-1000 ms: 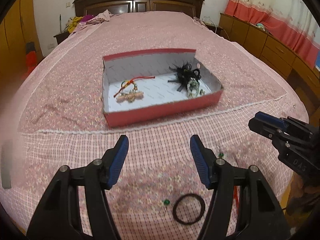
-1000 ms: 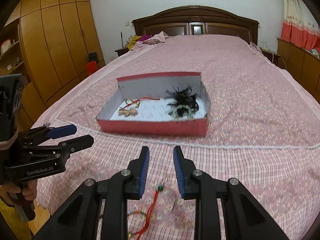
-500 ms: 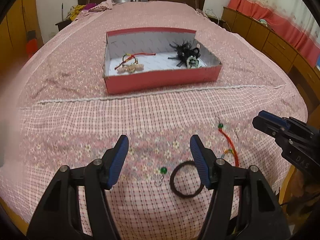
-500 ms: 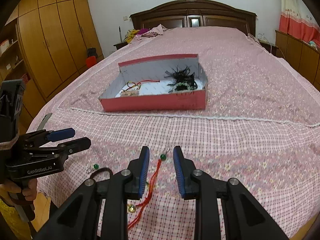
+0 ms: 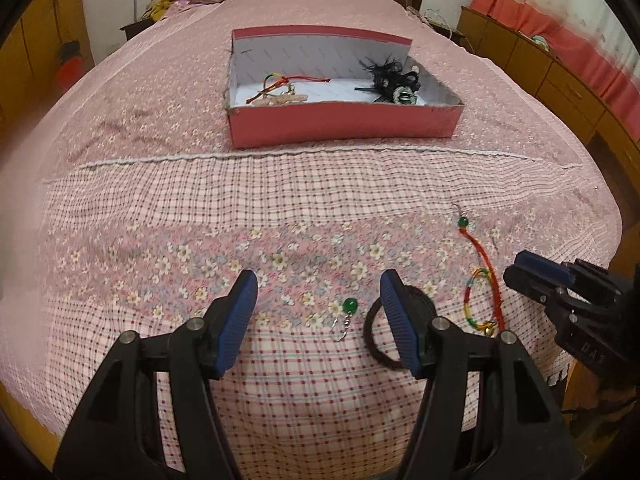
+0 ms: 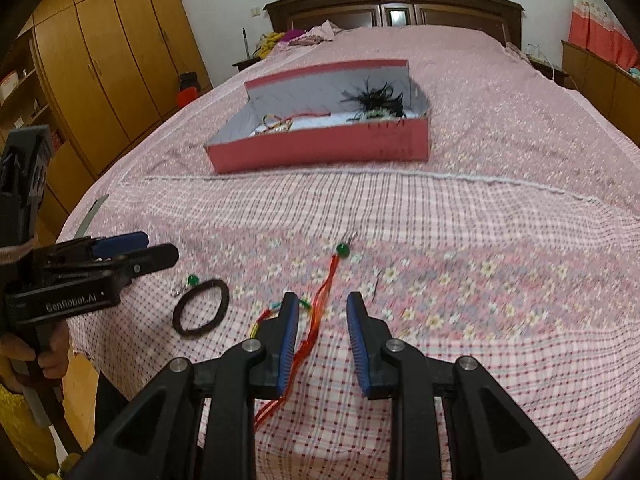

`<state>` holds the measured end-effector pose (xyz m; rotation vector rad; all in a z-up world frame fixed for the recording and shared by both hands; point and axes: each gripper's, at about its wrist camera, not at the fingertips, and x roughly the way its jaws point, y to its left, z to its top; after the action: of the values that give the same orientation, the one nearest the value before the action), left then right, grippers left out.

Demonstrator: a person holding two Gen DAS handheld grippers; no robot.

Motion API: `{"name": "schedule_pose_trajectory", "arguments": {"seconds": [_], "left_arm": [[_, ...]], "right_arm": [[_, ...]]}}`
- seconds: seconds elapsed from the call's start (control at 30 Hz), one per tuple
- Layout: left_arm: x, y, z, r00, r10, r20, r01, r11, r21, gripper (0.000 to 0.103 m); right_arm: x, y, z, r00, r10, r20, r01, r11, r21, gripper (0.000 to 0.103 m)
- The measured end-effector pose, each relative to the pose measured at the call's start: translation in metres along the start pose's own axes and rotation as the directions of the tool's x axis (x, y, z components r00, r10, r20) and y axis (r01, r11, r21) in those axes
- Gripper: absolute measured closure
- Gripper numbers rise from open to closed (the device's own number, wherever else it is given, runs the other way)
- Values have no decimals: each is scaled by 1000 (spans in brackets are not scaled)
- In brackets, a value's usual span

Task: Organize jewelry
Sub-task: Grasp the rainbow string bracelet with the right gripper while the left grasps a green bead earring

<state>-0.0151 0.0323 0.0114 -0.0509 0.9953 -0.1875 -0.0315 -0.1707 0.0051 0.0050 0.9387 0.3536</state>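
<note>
Presently both grippers hang open and empty over the bed [image 5: 160, 208]; the right gripper [image 6: 322, 334] should close low on the red cord bracelet [image 6: 320, 312], clear of the bedspread, then carry it to the red box [image 6: 320, 148].

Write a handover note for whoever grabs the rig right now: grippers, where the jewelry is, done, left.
Left gripper: open, empty, low over the bedspread, green earring between its fingers.
Right gripper: open, empty, over the red cord bracelet.
Box: already holds a red cord piece and a black feather piece.
Loose on the bed: green earring, black ring, red cord bracelet with a green bead.
Left: pick these up and put them in the box.
</note>
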Motion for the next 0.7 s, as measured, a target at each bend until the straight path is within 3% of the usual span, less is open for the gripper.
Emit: {"name": "schedule_pose_trajectory", "arguments": {"seconds": [0.43, 0.5, 0.7], "left_arm": [[11, 7, -10, 999, 4, -35, -5, 1000, -13, 50], [13, 5, -12, 999, 3, -38, -3, 1000, -8, 52], [17, 0, -15, 999, -7, -45, 7, 1000, 11, 65]], "right_arm": [[25, 7, -13, 998, -5, -57, 3, 999, -40, 76], [27, 7, -14, 998, -21, -54, 19, 999, -40, 91], [24, 0, -13, 999, -41, -25, 41, 999, -15, 96]]}}
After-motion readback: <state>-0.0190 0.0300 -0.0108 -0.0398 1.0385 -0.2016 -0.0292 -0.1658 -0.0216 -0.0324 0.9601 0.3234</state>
